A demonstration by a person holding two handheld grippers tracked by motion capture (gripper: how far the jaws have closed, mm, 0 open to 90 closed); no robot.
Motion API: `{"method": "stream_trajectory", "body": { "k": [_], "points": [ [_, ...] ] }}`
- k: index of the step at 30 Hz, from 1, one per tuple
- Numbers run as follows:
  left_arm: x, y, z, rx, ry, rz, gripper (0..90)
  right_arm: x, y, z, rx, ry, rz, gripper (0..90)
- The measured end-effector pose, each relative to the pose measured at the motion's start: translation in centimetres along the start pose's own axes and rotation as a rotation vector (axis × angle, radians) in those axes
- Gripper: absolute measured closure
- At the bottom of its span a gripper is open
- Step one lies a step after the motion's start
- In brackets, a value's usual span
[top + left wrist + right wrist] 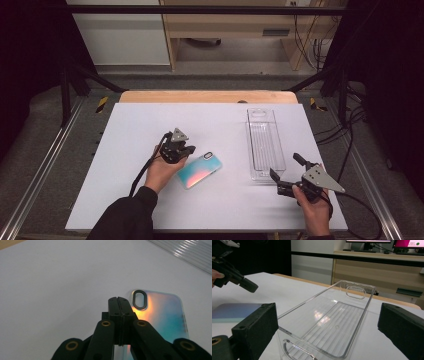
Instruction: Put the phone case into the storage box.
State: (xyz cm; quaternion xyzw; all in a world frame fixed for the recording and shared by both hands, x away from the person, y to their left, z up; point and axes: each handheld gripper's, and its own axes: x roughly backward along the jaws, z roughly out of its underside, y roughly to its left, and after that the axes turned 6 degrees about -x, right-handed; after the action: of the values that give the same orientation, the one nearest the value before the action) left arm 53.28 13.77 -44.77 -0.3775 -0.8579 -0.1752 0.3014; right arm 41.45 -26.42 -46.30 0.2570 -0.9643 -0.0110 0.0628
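A phone case (199,170) with an iridescent teal-and-orange back lies flat on the white table, camera cutout toward the far side. My left gripper (188,150) is shut with nothing between its jaws. Its tip (118,300) sits just over the case's (162,312) corner by the cutout; whether it touches I cannot tell. My right gripper (286,166) is open at the near end of a clear plastic tray (252,150). Its jaws (329,330) stand wide, one on each side of the tray's (364,312) near end, apart from its walls. The tray is empty.
The white table top (130,150) ends in a wooden edge (200,96) at the far side. A black frame and cables surround it. In the right gripper view the left gripper (247,285) hangs above the case (234,311) at the left.
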Motion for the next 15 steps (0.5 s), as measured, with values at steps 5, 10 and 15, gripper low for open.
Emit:
{"method": "stream_trajectory", "body": {
  "k": [5,10,15],
  "points": [
    [-0.6,0.2,0.3,0.005,0.042,0.005,90.0,0.0,0.0,0.0,0.001,0.003,0.0,3.3],
    [-1.0,0.0,0.4,0.006,0.055,0.022,90.0,-0.1,0.1,0.0,0.009,0.009,-0.002,2.9],
    [-1.6,-0.3,0.7,-0.015,0.095,0.028,90.0,-0.2,0.2,0.0,0.02,0.012,-0.007,2.9]
  ]
}}
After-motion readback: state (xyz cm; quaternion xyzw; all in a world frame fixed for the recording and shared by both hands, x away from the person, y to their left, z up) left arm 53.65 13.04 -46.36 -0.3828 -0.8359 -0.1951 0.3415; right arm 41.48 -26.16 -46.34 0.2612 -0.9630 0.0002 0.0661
